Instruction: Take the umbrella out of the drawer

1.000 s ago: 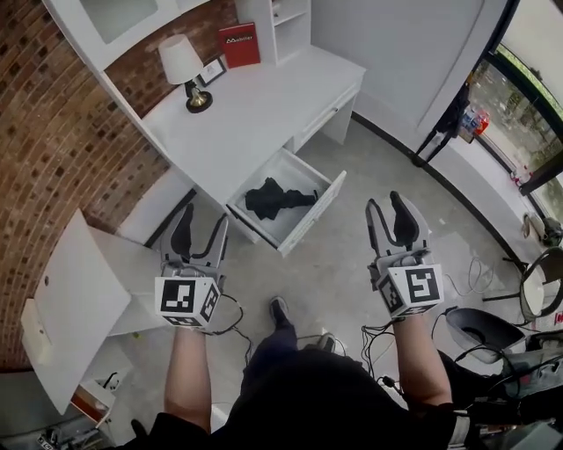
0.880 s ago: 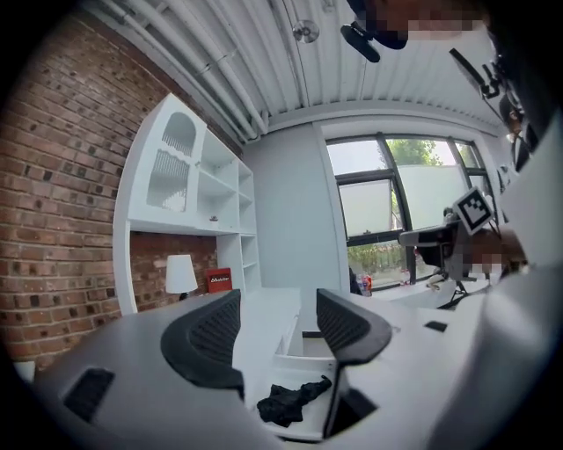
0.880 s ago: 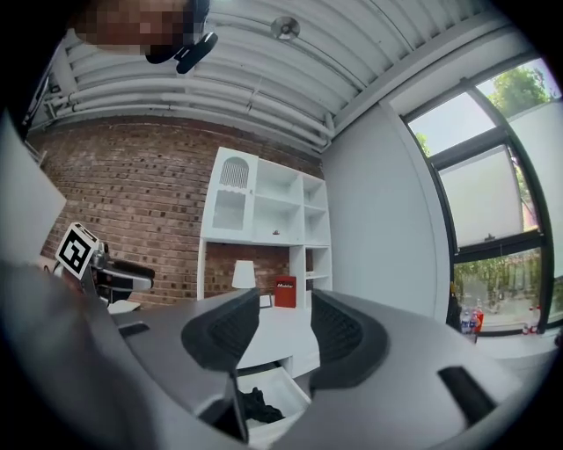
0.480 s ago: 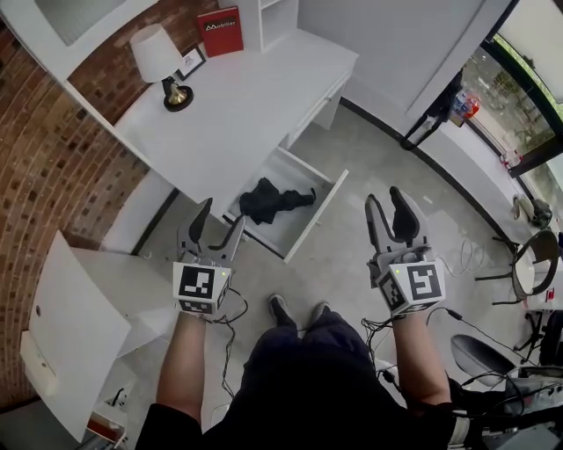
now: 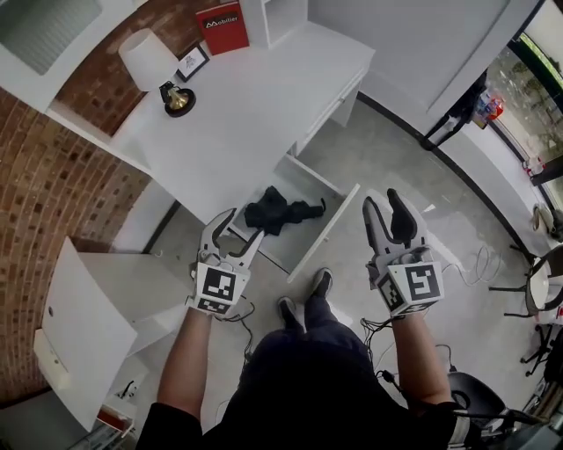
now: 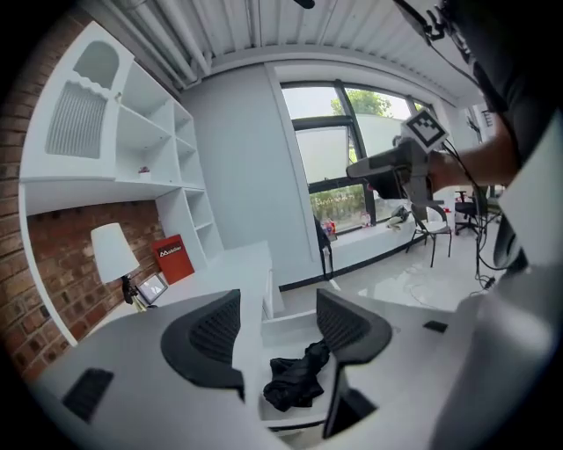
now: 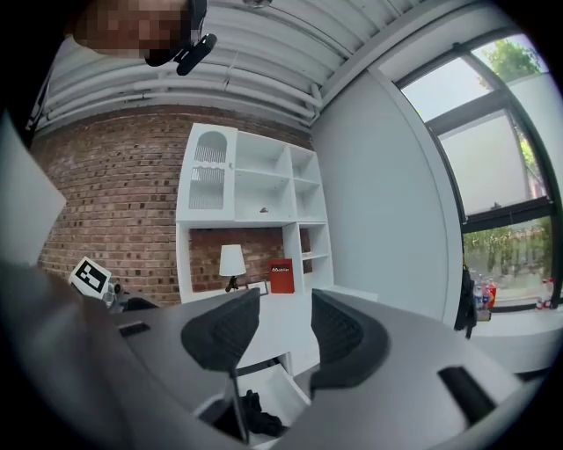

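A folded black umbrella (image 5: 280,212) lies in the pulled-out white drawer (image 5: 327,230) under the white desk (image 5: 255,97). My left gripper (image 5: 236,228) hovers at the drawer's near left corner, open, with nothing between its jaws. Its own view looks down on the umbrella (image 6: 297,380), a little beyond the open left gripper (image 6: 278,329). My right gripper (image 5: 388,211) floats open to the right of the drawer, over the floor. In the right gripper view the umbrella (image 7: 258,417) shows low in the drawer (image 7: 277,391), past the open right gripper (image 7: 280,330).
On the desk stand a white lamp (image 5: 151,68), a small picture frame (image 5: 191,62) and a red book (image 5: 220,25). An open white cabinet door (image 5: 84,330) juts out at lower left. Cables (image 5: 479,264) run over the grey floor (image 5: 413,167) at right.
Both grippers have moved forward and down toward the drawer. The left one has come from well short of the drawer to its near left corner and has rolled a little.
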A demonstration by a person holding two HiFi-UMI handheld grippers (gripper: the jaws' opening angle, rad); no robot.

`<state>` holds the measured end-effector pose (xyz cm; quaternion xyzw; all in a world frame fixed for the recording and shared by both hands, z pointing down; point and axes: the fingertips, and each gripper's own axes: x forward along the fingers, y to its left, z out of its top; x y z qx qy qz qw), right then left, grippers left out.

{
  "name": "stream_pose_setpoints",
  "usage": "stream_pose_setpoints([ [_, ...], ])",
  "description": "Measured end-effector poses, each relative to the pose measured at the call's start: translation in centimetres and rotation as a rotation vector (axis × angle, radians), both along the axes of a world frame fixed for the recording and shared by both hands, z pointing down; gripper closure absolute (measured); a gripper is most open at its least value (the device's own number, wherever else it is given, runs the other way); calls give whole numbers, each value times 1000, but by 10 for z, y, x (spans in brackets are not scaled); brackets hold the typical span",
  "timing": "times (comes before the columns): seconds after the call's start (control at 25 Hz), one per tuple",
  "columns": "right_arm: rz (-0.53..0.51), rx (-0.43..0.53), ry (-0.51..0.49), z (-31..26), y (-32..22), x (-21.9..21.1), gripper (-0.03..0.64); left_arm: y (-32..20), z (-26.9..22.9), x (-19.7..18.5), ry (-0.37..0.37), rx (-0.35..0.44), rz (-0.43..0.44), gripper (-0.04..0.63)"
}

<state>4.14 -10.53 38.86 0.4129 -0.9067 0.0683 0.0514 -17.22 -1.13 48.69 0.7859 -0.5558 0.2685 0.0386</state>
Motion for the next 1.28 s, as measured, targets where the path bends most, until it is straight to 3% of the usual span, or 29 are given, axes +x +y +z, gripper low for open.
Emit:
stream_pose_setpoints([
  [0.36,-14,-86,-29,48,-83,29,449,-54,93,28,-184,-222,123,339],
  [0.72,-40,-160,-40,86,-117,40,449,-73,165,44,-337,-392,235,331],
  [1.28,40,-268,45,162,-116,51,449,-90,340,31,-449,-620,378,310],
])
